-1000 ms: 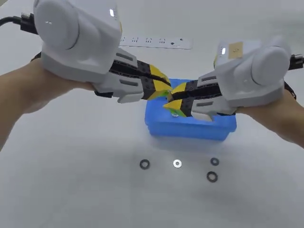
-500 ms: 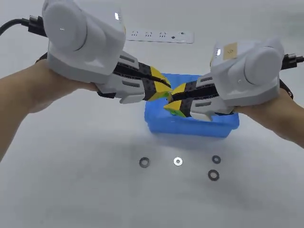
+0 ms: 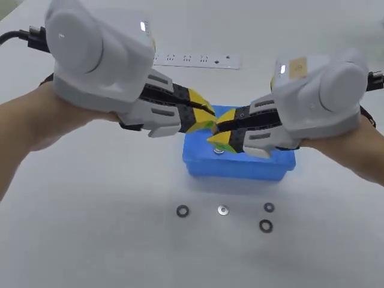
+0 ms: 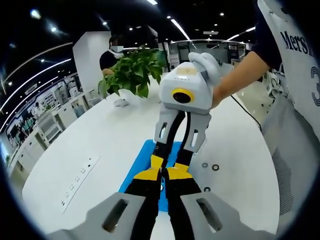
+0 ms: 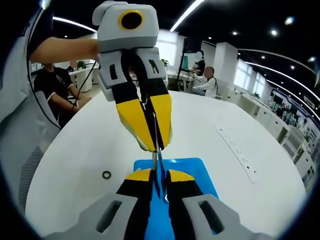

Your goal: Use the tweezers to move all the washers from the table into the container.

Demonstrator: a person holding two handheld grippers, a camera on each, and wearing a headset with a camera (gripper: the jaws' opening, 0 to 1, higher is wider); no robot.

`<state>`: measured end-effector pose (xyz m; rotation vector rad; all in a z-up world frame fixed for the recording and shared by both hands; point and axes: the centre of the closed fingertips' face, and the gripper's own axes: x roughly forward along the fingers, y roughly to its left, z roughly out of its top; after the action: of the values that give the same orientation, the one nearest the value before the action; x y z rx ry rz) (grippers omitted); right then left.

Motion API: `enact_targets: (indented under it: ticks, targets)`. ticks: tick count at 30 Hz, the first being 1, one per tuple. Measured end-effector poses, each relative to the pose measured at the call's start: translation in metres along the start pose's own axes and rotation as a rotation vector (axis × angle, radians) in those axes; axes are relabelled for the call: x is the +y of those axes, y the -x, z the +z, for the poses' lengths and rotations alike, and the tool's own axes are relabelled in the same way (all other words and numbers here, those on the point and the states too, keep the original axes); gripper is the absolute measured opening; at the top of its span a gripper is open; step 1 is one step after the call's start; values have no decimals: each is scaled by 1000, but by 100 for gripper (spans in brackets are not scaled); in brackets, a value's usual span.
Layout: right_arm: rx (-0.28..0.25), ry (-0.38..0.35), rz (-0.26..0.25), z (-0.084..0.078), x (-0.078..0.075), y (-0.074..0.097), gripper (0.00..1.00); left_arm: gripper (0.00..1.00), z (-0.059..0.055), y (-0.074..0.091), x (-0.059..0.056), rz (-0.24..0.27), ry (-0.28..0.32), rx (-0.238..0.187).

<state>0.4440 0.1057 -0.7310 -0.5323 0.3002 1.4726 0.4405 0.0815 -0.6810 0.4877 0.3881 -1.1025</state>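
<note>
– White table [image 3: 90, 240] on my head view, with a power strip [image 3: 195, 59] at its far edge. The blue container [image 3: 240, 169] sits mid-table.
– Where are the washers?
– I count four washers [image 3: 183, 210] lying loose on the table just in front of the container. The left gripper [image 3: 207, 117] and right gripper [image 3: 221, 137] meet tip to tip above it.
– And your left gripper view?
– My jaws are pressed together, nose to nose with the right gripper [image 4: 170, 161] over the container. Three washers lie to its right, and a plant [image 4: 132, 72] stands behind.
– And the right gripper view?
– The tweezers [image 5: 156, 162] run from the left gripper [image 5: 156, 145], whose jaws pinch them, down between my own jaws, which are also closed on them. The tips are over the container, and one washer [image 5: 106, 175] lies on the table to its left. People sit at desks [image 5: 72, 75] behind.
</note>
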Motion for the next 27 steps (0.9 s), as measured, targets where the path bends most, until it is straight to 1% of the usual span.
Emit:
enact_targets:
  ticks: [3, 6, 7, 9, 12, 16, 21, 22, 24, 25, 27]
  targets:
    - [-19, 21, 12, 12, 7, 7, 11, 6, 10, 11, -7, 4, -10, -14]
    - [-33, 25, 18, 22, 14, 12, 11, 6, 17, 20, -13, 10, -19, -16]
    - [-36, 31, 23, 26, 18, 13, 11, 6, 19, 24, -17, 6, -14, -19]
    - [-36, 39, 30, 30, 24, 14, 11, 6, 21, 29, -21, 13, -18, -19]
    - [-29, 53, 46, 35, 34, 16, 11, 6, 22, 35, -32, 15, -19, -16]
    - [-25, 54, 68, 39, 50, 15, 11, 6, 25, 41, -45, 7, -24, -8]
    - [-20, 54, 93, 40, 69, 12, 11, 6, 22, 47, -61, -5, -19, 1]
    - [-16, 55, 101, 40, 73, 10, 11, 6, 20, 48, -65, -11, -13, 4]
    - [-10, 59, 111, 38, 79, 8, 11, 6, 16, 49, -69, -12, -14, 3]
    - [-4, 60, 122, 37, 83, 6, 11, 6, 13, 50, -73, -20, 8, 4]
    - [-1, 58, 134, 35, 90, 4, 11, 6, 9, 53, -78, -21, 14, 8]
